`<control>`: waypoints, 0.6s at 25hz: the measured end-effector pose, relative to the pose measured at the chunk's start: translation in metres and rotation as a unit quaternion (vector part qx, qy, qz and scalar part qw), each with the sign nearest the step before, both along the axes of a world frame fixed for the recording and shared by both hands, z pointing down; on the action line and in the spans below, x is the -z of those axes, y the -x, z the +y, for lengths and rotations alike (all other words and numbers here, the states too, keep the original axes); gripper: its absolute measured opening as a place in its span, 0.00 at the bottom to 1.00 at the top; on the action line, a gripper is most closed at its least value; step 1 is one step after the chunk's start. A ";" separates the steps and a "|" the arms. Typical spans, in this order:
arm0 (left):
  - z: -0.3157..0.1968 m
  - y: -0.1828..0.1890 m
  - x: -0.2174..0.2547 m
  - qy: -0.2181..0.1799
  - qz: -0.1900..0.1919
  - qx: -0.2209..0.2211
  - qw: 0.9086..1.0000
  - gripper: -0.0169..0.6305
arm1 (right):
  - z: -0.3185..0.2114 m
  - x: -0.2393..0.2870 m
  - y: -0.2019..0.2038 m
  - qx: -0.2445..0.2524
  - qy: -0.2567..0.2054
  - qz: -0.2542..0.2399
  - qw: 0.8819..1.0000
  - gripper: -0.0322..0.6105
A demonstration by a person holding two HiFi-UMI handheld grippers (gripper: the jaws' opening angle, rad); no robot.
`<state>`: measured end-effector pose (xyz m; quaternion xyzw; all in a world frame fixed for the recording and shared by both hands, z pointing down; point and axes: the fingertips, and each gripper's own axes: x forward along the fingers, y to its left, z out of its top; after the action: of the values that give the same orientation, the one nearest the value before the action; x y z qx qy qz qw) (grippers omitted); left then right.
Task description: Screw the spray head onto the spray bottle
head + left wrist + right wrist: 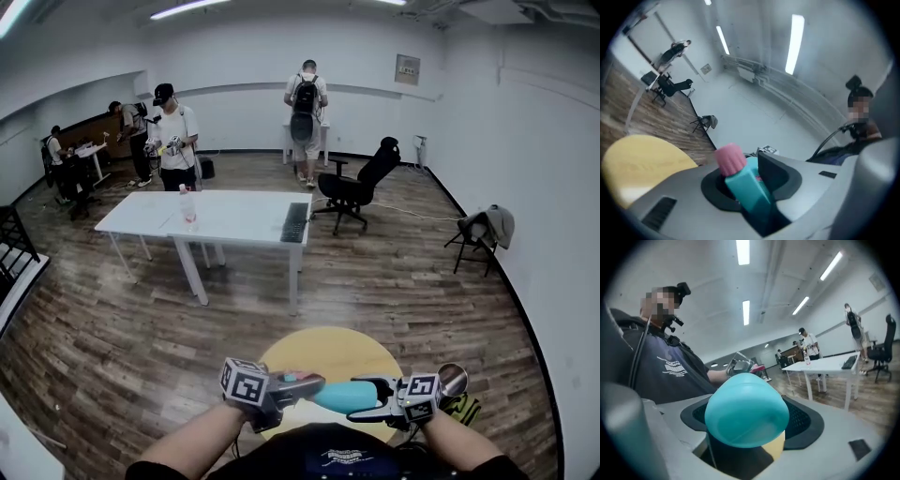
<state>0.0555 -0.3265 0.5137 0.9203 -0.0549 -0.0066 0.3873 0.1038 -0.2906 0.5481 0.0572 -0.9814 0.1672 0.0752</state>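
Wood floor (pixel 112 328), round yellow desk (pixel 328 354) near — left tool (pixel 292 387) clamps the pink-tipped teal spray head (pixel 743 185); right tool (pixel 367 396), jaws wide, grips the teal plastic spray bottle (pixel 745 411).

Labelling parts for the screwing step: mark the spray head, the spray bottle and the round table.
spray head (pixel 743 187): left gripper view, teal body below the pink collar.
spray bottle (pixel 746 414): right gripper view, rounded teal end.
round table (pixel 330 354): head view, bare yellow top.

What looks like a keyboard (pixel 294 222) lies on the white table (pixel 234 217).
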 end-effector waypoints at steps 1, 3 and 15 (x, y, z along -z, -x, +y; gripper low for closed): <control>-0.005 0.006 0.001 0.030 0.042 0.014 0.999 0.24 | -0.001 0.005 -0.001 -0.008 -0.054 0.021 0.998 0.72; -0.017 0.027 0.004 0.093 0.137 0.057 0.985 0.52 | -0.003 0.017 -0.003 -0.027 -0.173 0.079 0.981 0.72; 0.011 0.000 0.001 -0.098 0.013 -0.006 0.995 0.12 | 0.007 0.008 0.000 0.024 -0.121 0.057 0.991 0.72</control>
<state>0.0556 -0.3155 0.5127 0.9539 -0.0438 -0.0218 0.2960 0.1039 -0.2840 0.5400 0.0517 -0.9896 0.0417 0.1275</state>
